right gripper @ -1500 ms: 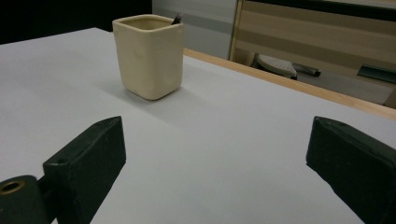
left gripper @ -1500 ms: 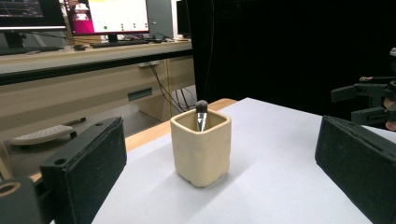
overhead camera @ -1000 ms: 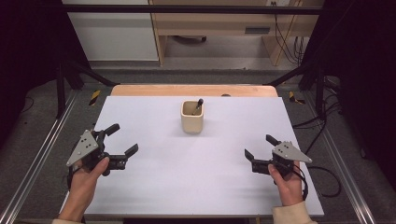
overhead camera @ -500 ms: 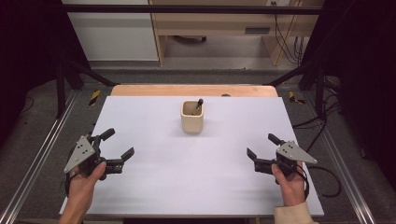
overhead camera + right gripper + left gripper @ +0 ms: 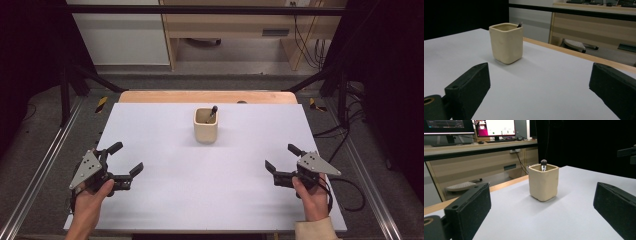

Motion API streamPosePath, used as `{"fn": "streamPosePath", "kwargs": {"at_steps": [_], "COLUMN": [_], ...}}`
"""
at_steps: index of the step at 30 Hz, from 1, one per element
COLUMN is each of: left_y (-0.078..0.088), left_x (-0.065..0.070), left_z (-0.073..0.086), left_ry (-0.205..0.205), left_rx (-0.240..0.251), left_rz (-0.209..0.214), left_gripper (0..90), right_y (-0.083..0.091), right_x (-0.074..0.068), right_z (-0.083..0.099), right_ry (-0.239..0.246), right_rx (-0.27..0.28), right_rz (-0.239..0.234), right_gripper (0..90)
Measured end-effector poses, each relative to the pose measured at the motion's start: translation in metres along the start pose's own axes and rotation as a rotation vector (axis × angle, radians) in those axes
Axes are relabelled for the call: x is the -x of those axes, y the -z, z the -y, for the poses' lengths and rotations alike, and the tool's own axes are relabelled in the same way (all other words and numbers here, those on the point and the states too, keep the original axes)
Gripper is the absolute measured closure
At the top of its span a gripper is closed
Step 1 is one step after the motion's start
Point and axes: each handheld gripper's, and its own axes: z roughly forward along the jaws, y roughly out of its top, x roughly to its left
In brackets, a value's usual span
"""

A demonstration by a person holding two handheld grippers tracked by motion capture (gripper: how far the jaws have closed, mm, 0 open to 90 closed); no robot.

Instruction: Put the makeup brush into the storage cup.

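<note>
A cream square cup (image 5: 206,127) stands upright at the far middle of the white table (image 5: 160,130). A dark-tipped stick (image 5: 213,110) leans inside it. My left gripper (image 5: 126,158) is held open near the front left, well short of the cup, with nothing between its jaws. My right gripper (image 5: 281,157) is open at the front right, also empty. In the left gripper view the cup (image 5: 543,182) and the stick's tip (image 5: 544,162) sit ahead of the left gripper (image 5: 541,207). The right gripper (image 5: 539,82) faces the cup (image 5: 506,42) from the other side.
A wooden strip (image 5: 207,96) edges the table's far side. Metal rails (image 5: 40,170) run along both sides, and cables (image 5: 350,195) trail at the right. Beyond the table stand a desk (image 5: 474,157) with monitors (image 5: 495,127) and a keyboard (image 5: 461,186).
Both hands have drifted a little toward the table's near edge and slightly outward. Both grippers stay open. The cup has not moved.
</note>
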Motion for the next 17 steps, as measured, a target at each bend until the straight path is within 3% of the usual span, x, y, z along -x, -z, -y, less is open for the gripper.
{"fn": "streamPosePath", "kwargs": {"at_steps": [12,17], "left_y": [0.003,0.009], "left_x": [0.006,0.003], "left_z": [0.011,0.019], "left_ry": [-0.009,0.024], "left_rx": [-0.008,-0.004], "left_rz": [-0.006,-0.025], "left_gripper": [0.8,0.8], "right_y": [-0.004,-0.006], "right_x": [0.001,0.004], "right_z": [0.004,0.006], "right_ry": [0.005,-0.021], "right_rx": [0.011,0.02], "right_rz": [0.02,0.033], "right_gripper": [3.4,3.1]}}
